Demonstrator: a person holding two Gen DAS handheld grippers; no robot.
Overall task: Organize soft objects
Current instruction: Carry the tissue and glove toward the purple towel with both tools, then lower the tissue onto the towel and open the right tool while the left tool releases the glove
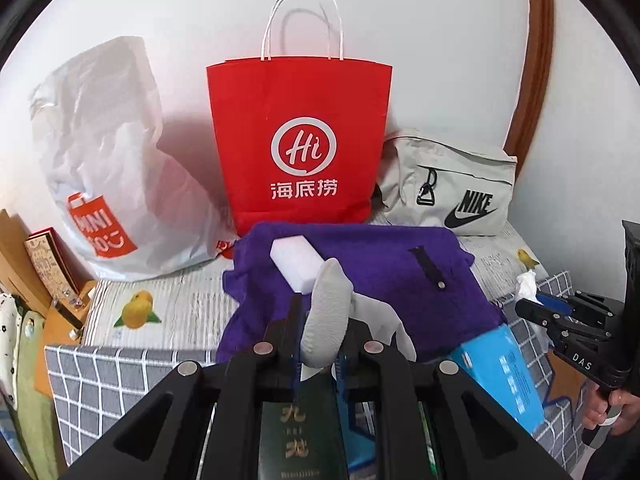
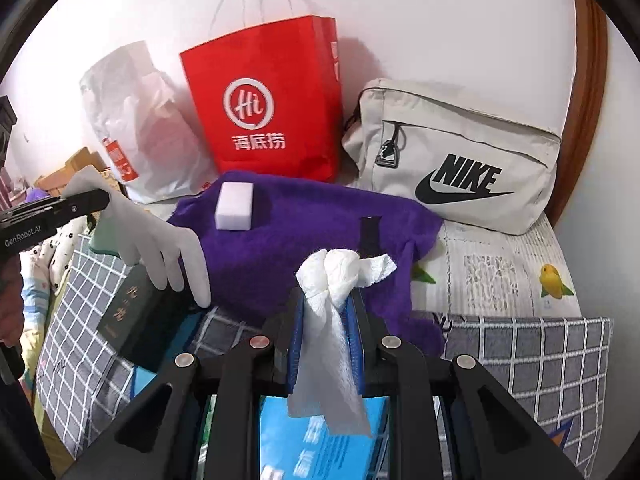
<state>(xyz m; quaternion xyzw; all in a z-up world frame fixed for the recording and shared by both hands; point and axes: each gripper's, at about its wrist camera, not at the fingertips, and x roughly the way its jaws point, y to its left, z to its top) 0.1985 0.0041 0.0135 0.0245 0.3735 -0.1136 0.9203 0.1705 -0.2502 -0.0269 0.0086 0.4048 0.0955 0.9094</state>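
My left gripper [image 1: 323, 314] is shut on a grey glove [image 1: 326, 332], whose fingers hang down over a dark green box [image 2: 136, 316]. My right gripper [image 2: 328, 296] is shut on a crumpled white tissue [image 2: 334, 276] that trails down between the fingers. Both are held just in front of a purple towel [image 2: 304, 232] spread on the bed, with a white foam block [image 2: 235, 206] lying on its far left part. A black strap [image 2: 369, 236] rests on the towel. In the left wrist view the right gripper [image 1: 532, 308] shows at the right edge with the tissue [image 1: 526, 284].
Against the wall stand a white plastic bag [image 1: 120, 180], a red paper bag [image 1: 300, 140] and a beige Nike bag [image 2: 452, 152]. A blue box [image 2: 320, 440] and a grey checked cloth [image 2: 540, 360] lie below the grippers. A person's hand [image 1: 612, 408] holds the right gripper's handle.
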